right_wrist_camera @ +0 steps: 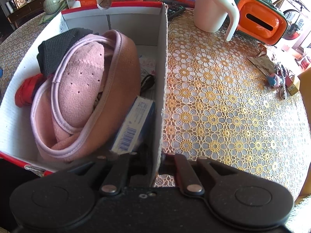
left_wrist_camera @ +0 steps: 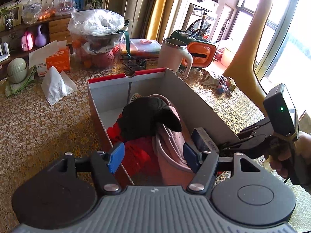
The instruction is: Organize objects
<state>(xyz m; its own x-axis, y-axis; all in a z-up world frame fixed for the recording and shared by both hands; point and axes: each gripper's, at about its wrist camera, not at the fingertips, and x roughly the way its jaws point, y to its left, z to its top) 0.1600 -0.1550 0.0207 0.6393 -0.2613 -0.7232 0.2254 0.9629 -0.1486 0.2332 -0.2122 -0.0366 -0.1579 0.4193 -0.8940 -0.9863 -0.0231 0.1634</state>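
A red-rimmed cardboard box [left_wrist_camera: 194,101] sits on the lace-covered table. Inside lie a pink fleece slipper [left_wrist_camera: 171,149], a black knit cloth [left_wrist_camera: 147,116] draped over it, a red cloth [left_wrist_camera: 136,153] and a blue-and-white carton [right_wrist_camera: 132,128]. My left gripper [left_wrist_camera: 153,155] hovers over the box's near end, open, with nothing between its blue pads [left_wrist_camera: 116,156]. My right gripper [right_wrist_camera: 160,161] is shut on the box's right side wall [right_wrist_camera: 163,77], one finger on each side of it. It also shows in the left wrist view, at the right edge [left_wrist_camera: 252,136], held by a hand.
A pink mug [right_wrist_camera: 210,9] with a white handle and an orange tissue holder [right_wrist_camera: 260,19] stand beyond the box. A crumpled tissue [left_wrist_camera: 56,85], an orange tissue carton [left_wrist_camera: 58,58] and a bagged bowl [left_wrist_camera: 99,25] sit at the far left. Small clutter [right_wrist_camera: 274,79] lies at the right.
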